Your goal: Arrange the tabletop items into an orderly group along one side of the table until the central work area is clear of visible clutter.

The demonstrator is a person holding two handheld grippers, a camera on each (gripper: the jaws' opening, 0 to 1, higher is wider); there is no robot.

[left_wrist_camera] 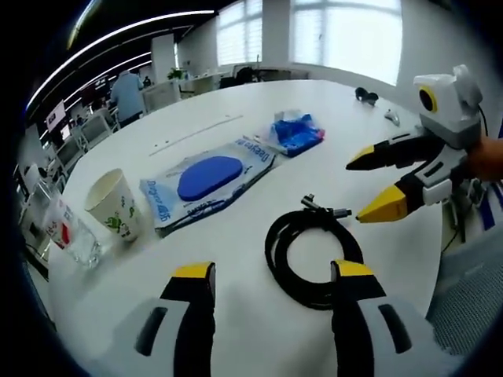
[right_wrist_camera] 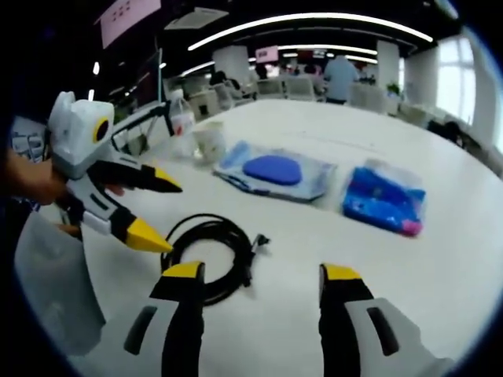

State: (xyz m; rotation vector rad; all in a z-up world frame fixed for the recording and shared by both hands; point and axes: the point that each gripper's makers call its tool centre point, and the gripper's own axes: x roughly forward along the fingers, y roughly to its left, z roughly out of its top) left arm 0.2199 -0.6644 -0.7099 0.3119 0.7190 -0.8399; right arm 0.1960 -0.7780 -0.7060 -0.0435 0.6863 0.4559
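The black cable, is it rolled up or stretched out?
Rolled up. The black cable lies in a round coil on the white table, its plug end sticking out.

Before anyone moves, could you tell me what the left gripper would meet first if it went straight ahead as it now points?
Most likely the coiled black cable, lying just beyond the open left gripper, though depth is uncertain.

Glossy plastic pouch (left_wrist_camera: 211,182), paper cup (left_wrist_camera: 115,206)

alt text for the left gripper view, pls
A coiled black cable lies on a white table just ahead of the open left gripper, with the right gripper open beside it. Farther off lie a clear packet with a blue pad, a blue packet, a paper cup and a clear plastic cup.
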